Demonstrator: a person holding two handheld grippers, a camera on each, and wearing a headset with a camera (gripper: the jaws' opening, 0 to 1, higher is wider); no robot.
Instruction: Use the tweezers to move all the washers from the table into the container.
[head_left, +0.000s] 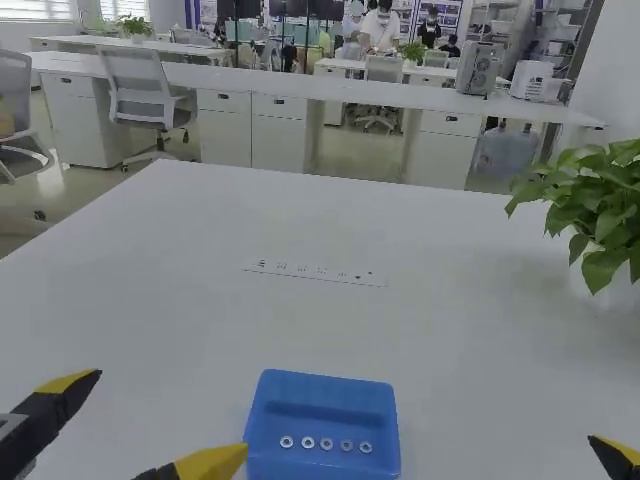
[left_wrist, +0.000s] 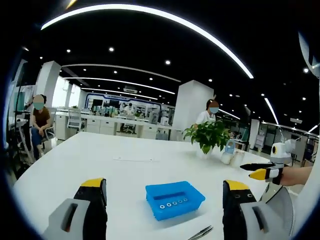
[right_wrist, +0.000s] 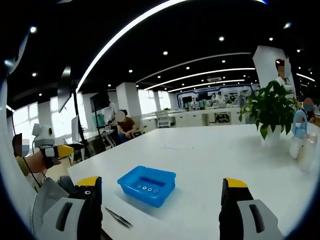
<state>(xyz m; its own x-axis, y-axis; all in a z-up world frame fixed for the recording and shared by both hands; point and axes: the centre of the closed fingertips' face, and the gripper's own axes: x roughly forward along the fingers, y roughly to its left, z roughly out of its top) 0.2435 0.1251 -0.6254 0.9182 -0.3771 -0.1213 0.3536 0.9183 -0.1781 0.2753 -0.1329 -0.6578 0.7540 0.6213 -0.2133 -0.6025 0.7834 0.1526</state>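
Note:
A blue container (head_left: 320, 408) sits on the white table near its front edge, with several small washers (head_left: 326, 443) in a row inside it. Metal tweezers (right_wrist: 119, 218) lie on the table in front of the container, seen too as tweezers (left_wrist: 200, 233). My left gripper (head_left: 140, 425) hangs open at the lower left, holding nothing. A yellow fingertip (head_left: 612, 455) of the right gripper shows at the lower right. In the left gripper view the left gripper (left_wrist: 164, 184) is open before the container (left_wrist: 175, 199). The right gripper (right_wrist: 161, 182) is open before the container (right_wrist: 146, 185).
A potted plant (head_left: 590, 210) stands at the table's right edge, with bottles (right_wrist: 299, 125) beside it. A thin white strip (head_left: 315, 270) lies mid-table. Desks and office chairs (head_left: 145, 95) stand beyond the far edge, and people sit and stand around the room.

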